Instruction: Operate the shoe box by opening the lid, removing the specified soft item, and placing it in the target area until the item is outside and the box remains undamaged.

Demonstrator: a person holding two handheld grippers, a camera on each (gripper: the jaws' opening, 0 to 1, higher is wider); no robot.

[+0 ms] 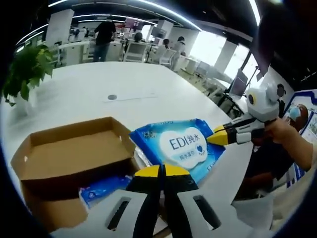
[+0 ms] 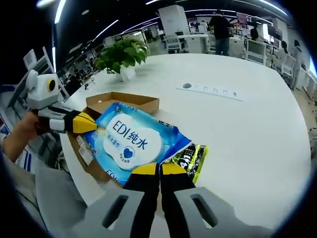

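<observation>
Looking along the left gripper (image 1: pixel 162 171), its fingers are pressed on the near edge of the blue wipes pack (image 1: pixel 181 146), which lies over the open shoe box (image 1: pixel 69 158) on the white worktop (image 1: pixel 99 84); the right gripper (image 1: pixel 218 136) pinches the pack's far corner. In the right gripper view, those fingers (image 2: pixel 143 171) clamp the pack beside a black-and-green packet (image 2: pixel 188 157).

Shoe box (image 1: pixel 74 153) is plain brown cardboard, matt, raw cut edges. Wipes pack (image 1: pixel 182 146) is blue plastic film, glossy and slightly crinkled, with a smooth white label patch (shiny in both views). Second packet (image 2: pixel 190 157) is glossy dark-and-green foil-like film. Tabletop (image 2: pixel 237 124) is smooth white, satin sheen. Left hand-held gripper (image 1: pixel 162 171) has matt black jaws and yellow tips, plastic-looking.
</observation>
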